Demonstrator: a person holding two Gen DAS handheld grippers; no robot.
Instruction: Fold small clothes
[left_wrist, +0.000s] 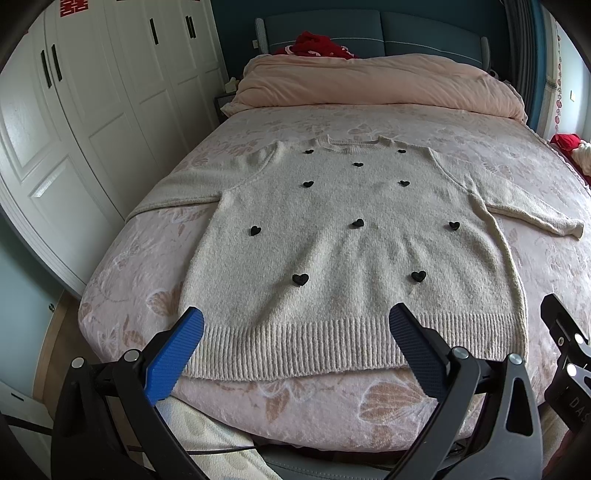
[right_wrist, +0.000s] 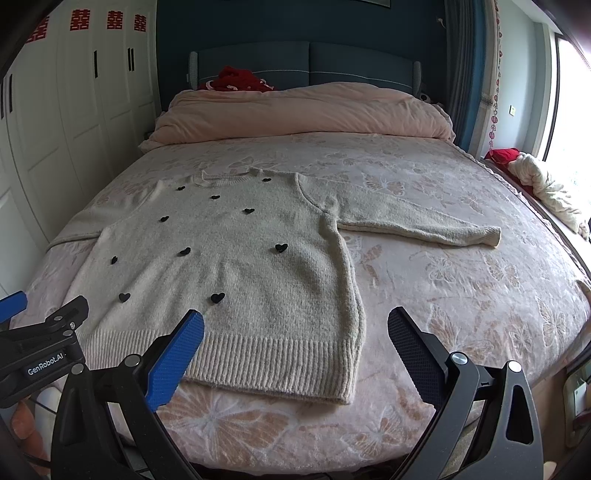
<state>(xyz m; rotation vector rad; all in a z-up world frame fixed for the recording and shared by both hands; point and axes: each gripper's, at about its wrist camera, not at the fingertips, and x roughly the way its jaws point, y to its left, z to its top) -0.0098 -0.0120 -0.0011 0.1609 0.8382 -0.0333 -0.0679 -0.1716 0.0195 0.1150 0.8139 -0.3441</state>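
Observation:
A cream knit sweater (left_wrist: 343, 240) with small black hearts lies flat, front up, on the bed, sleeves spread to both sides and ribbed hem nearest me. It also shows in the right wrist view (right_wrist: 236, 266). My left gripper (left_wrist: 295, 328) is open and empty, hovering just above the hem's middle. My right gripper (right_wrist: 295, 332) is open and empty, over the hem's right corner. The right sleeve (right_wrist: 424, 225) stretches out to the right. The left sleeve (left_wrist: 177, 192) reaches the bed's left edge.
The bed (left_wrist: 535, 280) has a pink butterfly-pattern cover. A rolled pink duvet (left_wrist: 369, 81) and red cloth (left_wrist: 317, 44) lie at the headboard. White wardrobes (left_wrist: 74, 110) stand left. Red and white cloths (right_wrist: 535, 177) lie by the window at right.

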